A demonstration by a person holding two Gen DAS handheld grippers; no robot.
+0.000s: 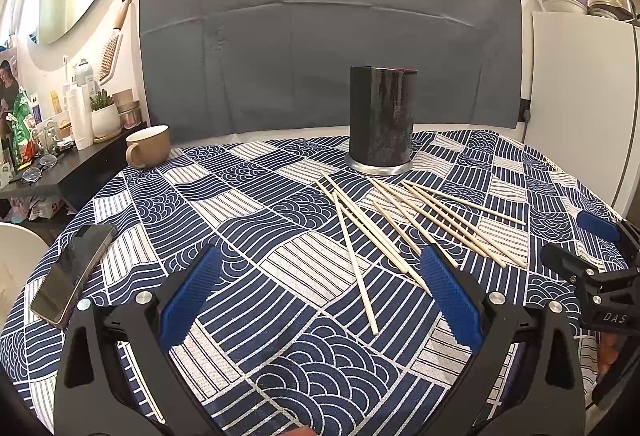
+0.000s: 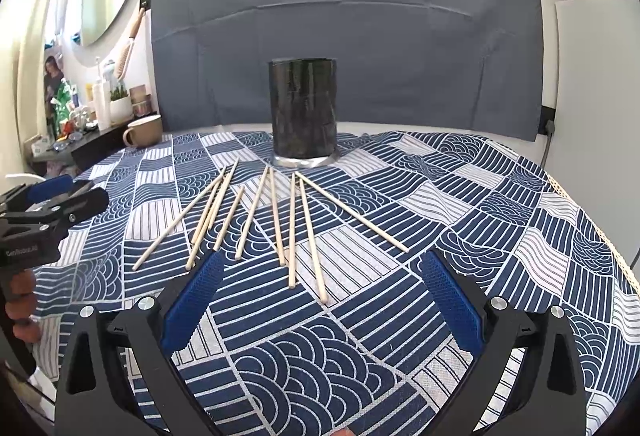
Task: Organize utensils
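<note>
1. Nine or so wooden chopsticks (image 2: 276, 220) lie loose on the bench (image 2: 500, 220), fanned out just in front of the dark holder (image 2: 304, 112). Several cross or touch one another. None stand in the holder as far as I can see, so I judge the sorting has not begun.
2. The holder stands upright on its silver base near the back of the bench. I read it as the place the sticks should go.
3. My left claw (image 1: 320, 292) is spread wide and holds nothing. It hovers over the cloth with the sticks ahead and to its right.
4. My right claw (image 2: 322, 296) is also spread wide and empty. The near ends of two sticks lie between its fingers' line of reach, so I judge it better placed for a first pick.
5. Each claw shows at the edge of the other's view. They are near, and could crowd each other over the fan.
6. A phone (image 1: 72, 276) lies at the left edge and a tan mug (image 1: 148, 146) at the back left, both well apart from the sticks.
7. The overlapping sticks are the real obstacle, I think. Pinching one may drag its neighbour.
</note>
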